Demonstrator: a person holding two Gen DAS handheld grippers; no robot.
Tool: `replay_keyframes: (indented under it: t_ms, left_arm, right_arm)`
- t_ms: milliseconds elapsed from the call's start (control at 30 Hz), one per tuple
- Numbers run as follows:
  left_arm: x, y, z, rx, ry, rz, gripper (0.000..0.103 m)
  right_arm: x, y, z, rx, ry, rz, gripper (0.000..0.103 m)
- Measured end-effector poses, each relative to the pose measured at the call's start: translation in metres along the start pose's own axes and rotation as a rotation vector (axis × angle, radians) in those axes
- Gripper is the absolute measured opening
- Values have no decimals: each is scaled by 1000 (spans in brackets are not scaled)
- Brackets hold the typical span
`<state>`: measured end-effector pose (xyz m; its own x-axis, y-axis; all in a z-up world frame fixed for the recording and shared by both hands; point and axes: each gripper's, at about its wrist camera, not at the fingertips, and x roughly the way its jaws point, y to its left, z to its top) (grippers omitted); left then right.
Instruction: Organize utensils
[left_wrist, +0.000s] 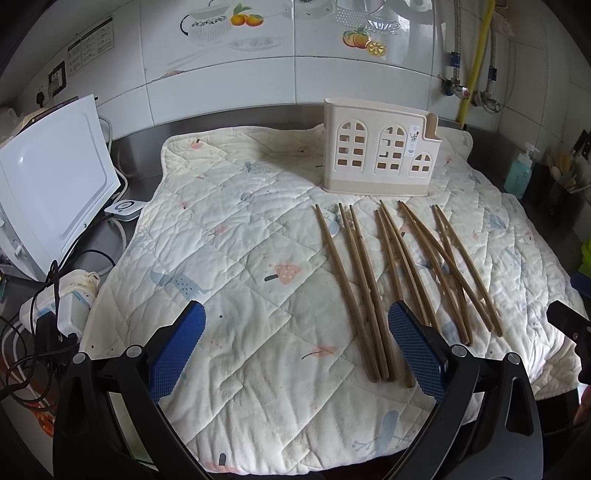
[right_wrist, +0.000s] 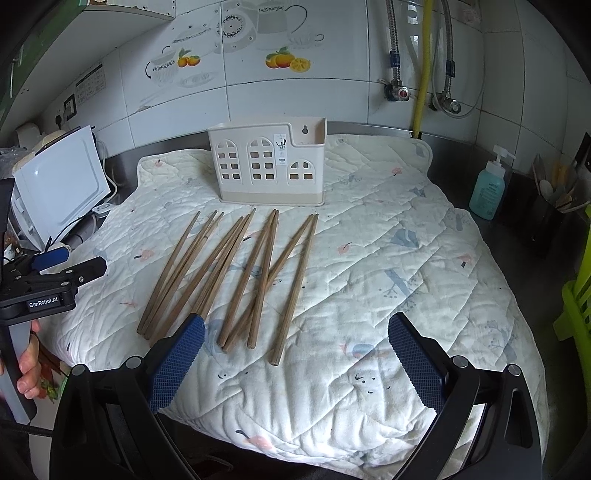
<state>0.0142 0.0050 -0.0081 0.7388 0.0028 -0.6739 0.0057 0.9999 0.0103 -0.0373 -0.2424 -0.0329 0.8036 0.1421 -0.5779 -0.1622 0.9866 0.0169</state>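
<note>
left wrist view has the left gripper (left_wrist: 295, 347) spread wide and empty over the quilted mat (left_wrist: 229, 258), with the chopsticks (left_wrist: 391, 273) lying loose ahead and to its right, long axes running away toward the cream holder (left_wrist: 376, 155). right wrist view shows the right gripper (right_wrist: 295, 350) also wide and empty, the nearest stick ends just ahead between its fingers, so i judge it the closer. the left tool reads "genrobot.ai"; the holder's sticker is too small to read.

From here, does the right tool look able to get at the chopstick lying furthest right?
Probably yes. The right tool is open and holds nothing, and the rightmost chopstick lies flat on the quilted mat just ahead of it. Nothing stands between them; the left tool is off to the side.
</note>
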Motion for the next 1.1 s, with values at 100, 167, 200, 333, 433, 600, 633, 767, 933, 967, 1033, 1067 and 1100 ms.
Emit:
replay_keyframes:
  t_ms: [100,167,200,333,433,600,633,767,933,967,1033,1067,1100]
  left_arm:
    - [0,1,3,-5,-2,0,97]
    - [0,1,5,-4,-5,2,97]
    - [0,1,5,-4,-5,2,97]
    - [0,1,7,-5,-10,-1,97]
    - [2,0,10,-4,-8,-5,97]
    - [5,-2,12,0,-3,-10,97]
    - [5,-2,13,0,-5,-11,97]
    - [6,-2,15,-1,-7,-13,97]
    - [7,-2,17,0,-6,-13,97]
    - [6,-3,17,0,-6,-13,97]
    - [7,-2,18,-1,-6,-15,97]
    - [7,-3,18,0,-4,-15,97]
    - [7,-3,18,0,-3,-15,97]
  right_arm:
    - [0,1,0,-1,-2,2,96]
    - [0,1,1,0,-2,4,96]
    - [0,1,1,0,-3,3,96]
    - [1,1,1,4,-1,0,96]
    - [1,0,2,2,-1,-2,96]
    - [2,-1,1,7,-3,-2,96]
    - [2,-2,2,7,-2,-3,96]
    - [3,-1,4,6,-3,-3,96]
    - [2,-2,6,8,-13,-3,96]
    - [1,-3,6,10,-15,-5,96]
    - [1,-4,5,15,-15,-2,96]
    - [1,-5,5,16,-15,-4,96]
    - [1,-5,4,18,-15,-4,96]
